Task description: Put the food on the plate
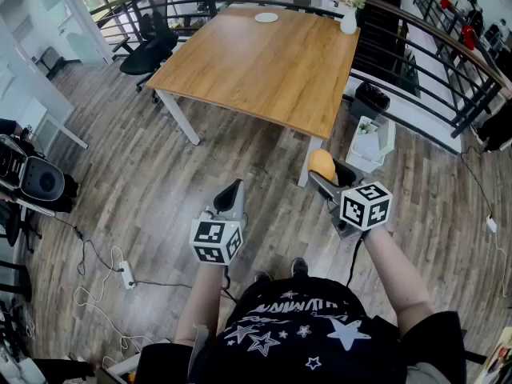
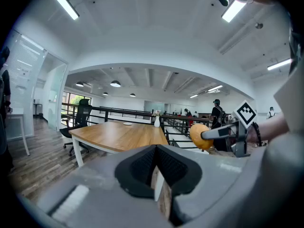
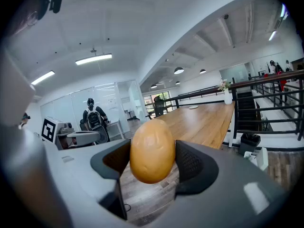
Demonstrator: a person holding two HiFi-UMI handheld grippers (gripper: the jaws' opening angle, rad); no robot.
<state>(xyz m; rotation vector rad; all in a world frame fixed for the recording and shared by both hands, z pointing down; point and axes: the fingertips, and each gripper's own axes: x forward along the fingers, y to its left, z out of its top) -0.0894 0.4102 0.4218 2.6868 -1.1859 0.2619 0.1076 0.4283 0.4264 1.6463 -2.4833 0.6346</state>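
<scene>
The food (image 1: 322,164), a smooth orange-brown oval lump like a potato, is held over the wooden floor by my right gripper (image 1: 324,171), shut on it. In the right gripper view the food (image 3: 152,150) fills the gap between both dark pads. My left gripper (image 1: 233,192) hangs to the left of it, shut and with nothing in it; its pads (image 2: 142,167) meet at the tips. A small white plate (image 1: 266,18) lies at the far end of the wooden table (image 1: 264,70), well ahead of both grippers. From the left gripper view the food (image 2: 197,136) shows to the right.
A white vase (image 1: 349,21) with flowers stands at the table's far right corner. A black office chair (image 1: 152,30) sits left of the table, a black bin (image 1: 370,100) and a white box (image 1: 370,141) right of it. Cables and a power strip (image 1: 126,275) lie on the floor at left. A railing (image 1: 416,34) runs behind.
</scene>
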